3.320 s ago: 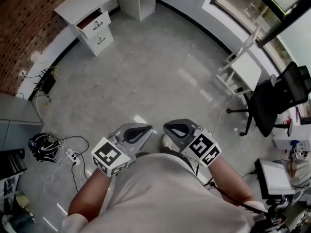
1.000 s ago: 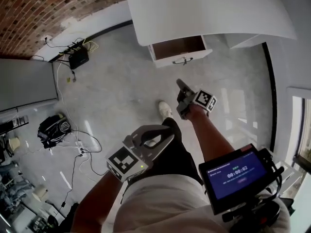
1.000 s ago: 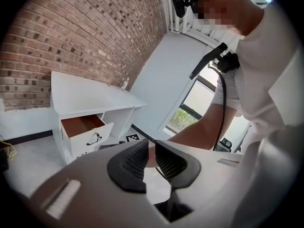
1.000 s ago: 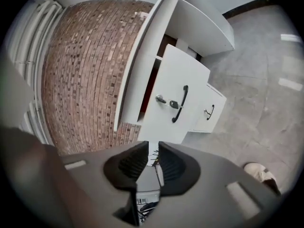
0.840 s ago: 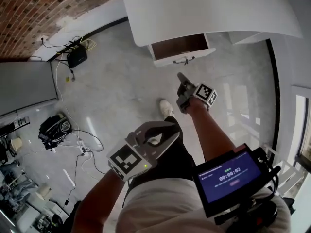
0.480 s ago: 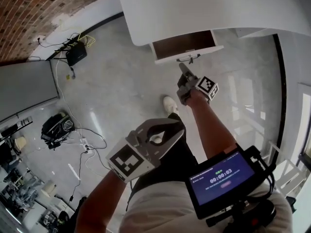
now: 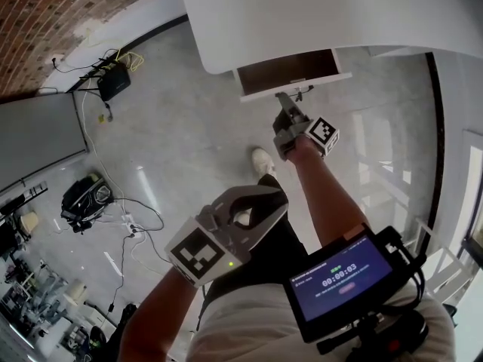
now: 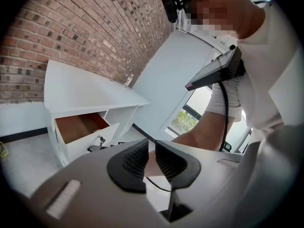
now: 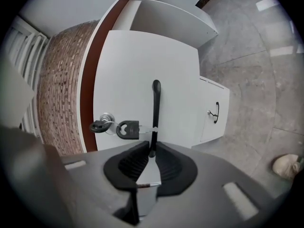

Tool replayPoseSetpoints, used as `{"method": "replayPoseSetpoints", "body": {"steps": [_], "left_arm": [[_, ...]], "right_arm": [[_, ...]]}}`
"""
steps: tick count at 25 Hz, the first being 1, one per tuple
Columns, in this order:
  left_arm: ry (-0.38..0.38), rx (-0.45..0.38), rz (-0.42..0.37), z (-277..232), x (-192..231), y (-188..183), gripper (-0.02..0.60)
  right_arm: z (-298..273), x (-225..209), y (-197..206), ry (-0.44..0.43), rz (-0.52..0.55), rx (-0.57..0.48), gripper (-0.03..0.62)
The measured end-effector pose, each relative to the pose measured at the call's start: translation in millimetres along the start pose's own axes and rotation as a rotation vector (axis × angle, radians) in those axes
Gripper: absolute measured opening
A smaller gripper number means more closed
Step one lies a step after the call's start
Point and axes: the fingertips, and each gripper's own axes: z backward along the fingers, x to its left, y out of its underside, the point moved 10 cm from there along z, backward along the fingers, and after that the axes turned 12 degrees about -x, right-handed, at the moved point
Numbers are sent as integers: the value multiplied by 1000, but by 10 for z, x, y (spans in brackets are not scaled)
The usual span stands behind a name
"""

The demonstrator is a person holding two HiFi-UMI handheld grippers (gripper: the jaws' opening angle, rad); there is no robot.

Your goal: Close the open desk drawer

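Observation:
The white desk (image 7: 317, 13) has its top drawer (image 7: 290, 72) pulled open, the brown inside showing. My right gripper (image 7: 282, 102) reaches out to the drawer front and is shut. In the right gripper view its tips (image 9: 152, 158) sit at the lower end of the black handle (image 9: 156, 106), which shows in the thin slit between the pads. Keys (image 9: 118, 128) hang from the lock beside it. My left gripper (image 7: 272, 200) is held low by my leg, shut and empty. Its own view (image 8: 151, 158) shows the open drawer (image 8: 78, 127) from the side.
A second drawer (image 9: 216, 113) sits below, shut. My shoe (image 7: 263, 161) stands on the grey floor near the desk. Cables and a power strip (image 7: 121, 221), a black bag (image 7: 79, 198) and a grey cabinet (image 7: 38, 134) lie to the left. A screen (image 7: 339, 277) hangs at my chest.
I have walked across the room up to the desk. Over the last second my right gripper has stretched forward to the drawer front. The left gripper has stayed low.

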Motion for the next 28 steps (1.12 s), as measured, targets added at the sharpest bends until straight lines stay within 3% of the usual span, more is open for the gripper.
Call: {"method": "replayPoseSetpoints", "body": {"steps": [13,28], "left_arm": [[44,-15,-24,-46,-15,-83,48],[16,-15,-41,-101,148,-161,48]], "right_arm": [[-68,83,26,10,-50,-5,43],[-820,281,-148,-14,-31,27,41]]}}
